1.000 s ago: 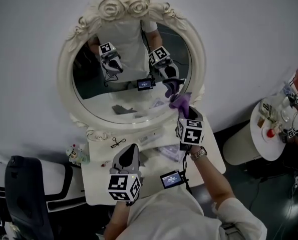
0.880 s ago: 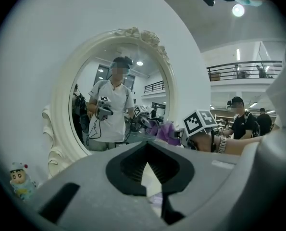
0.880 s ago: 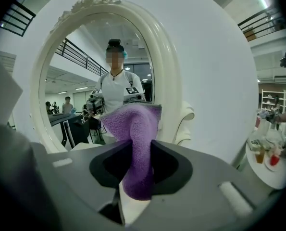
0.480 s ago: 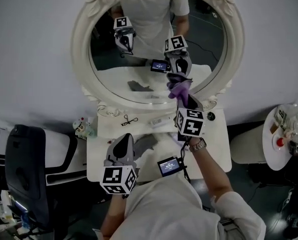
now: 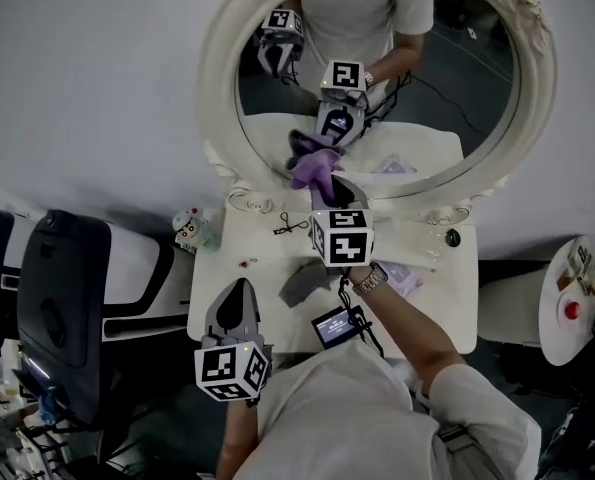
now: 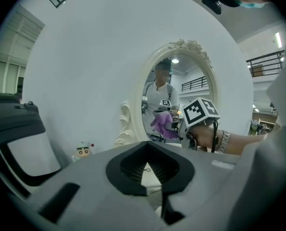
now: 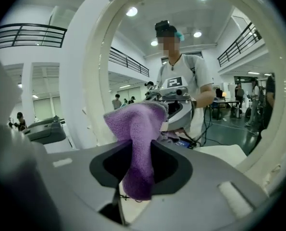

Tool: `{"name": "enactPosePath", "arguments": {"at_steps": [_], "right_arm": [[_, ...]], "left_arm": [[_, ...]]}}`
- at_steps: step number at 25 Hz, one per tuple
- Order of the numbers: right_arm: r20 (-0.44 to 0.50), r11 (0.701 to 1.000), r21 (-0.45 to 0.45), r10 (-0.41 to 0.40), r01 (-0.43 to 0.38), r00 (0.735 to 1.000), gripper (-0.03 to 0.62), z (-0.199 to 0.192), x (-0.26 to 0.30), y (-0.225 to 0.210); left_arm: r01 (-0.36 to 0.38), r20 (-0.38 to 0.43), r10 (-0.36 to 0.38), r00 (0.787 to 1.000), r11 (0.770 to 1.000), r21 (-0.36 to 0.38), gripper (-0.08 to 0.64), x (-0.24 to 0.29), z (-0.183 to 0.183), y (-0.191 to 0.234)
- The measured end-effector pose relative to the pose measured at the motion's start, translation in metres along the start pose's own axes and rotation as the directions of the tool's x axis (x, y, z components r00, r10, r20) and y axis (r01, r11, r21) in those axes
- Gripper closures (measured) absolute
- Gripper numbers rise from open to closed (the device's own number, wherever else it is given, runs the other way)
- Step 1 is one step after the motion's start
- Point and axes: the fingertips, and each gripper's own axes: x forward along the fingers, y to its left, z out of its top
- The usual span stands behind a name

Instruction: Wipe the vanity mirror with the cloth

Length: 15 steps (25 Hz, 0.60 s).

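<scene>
The right gripper (image 5: 325,190) has its jaws closed on the purple cloth (image 5: 313,169), which hangs down between them and bunches up past their tips. Just ahead of the tips, the cloth meets the lower part of the vanity mirror (image 5: 457,98), where it touches its own reflection. In the right gripper view the cloth (image 7: 140,143) fills the gap between the jaws. The left gripper (image 5: 237,296) is held low over the near edge of the vanity table (image 5: 442,298), well back from the mirror, with its jaws together on nothing (only tabletop shows through the hollow). Beyond it, to its left, stands a small figurine (image 6: 84,150).
</scene>
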Motion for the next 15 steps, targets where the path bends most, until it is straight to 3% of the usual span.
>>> {"name": "enactPosePath", "arguments": {"at_steps": [5, 9, 15], "right_arm": [[0.000, 0.996, -0.041, 0.080, -0.080, 0.997, 0.477, 0.009, 0.021, 0.049], [0.004, 0.993, -0.060, 0.101, -0.100, 0.995, 0.477, 0.013, 0.029, 0.069], [0.005, 0.993, -0.057, 0.101, -0.100, 0.995, 0.477, 0.008, 0.017, 0.072]], "left_arm": [[-0.083, 0.007, 0.083, 0.996, 0.996, -0.028, 0.557, -0.023, -0.005, 0.029], [-0.126, 0.011, 0.127, 0.992, 0.991, -0.047, 0.558, -0.038, -0.008, 0.043], [-0.121, 0.012, 0.121, 0.993, 0.992, -0.045, 0.557, -0.042, -0.009, 0.045]]}}
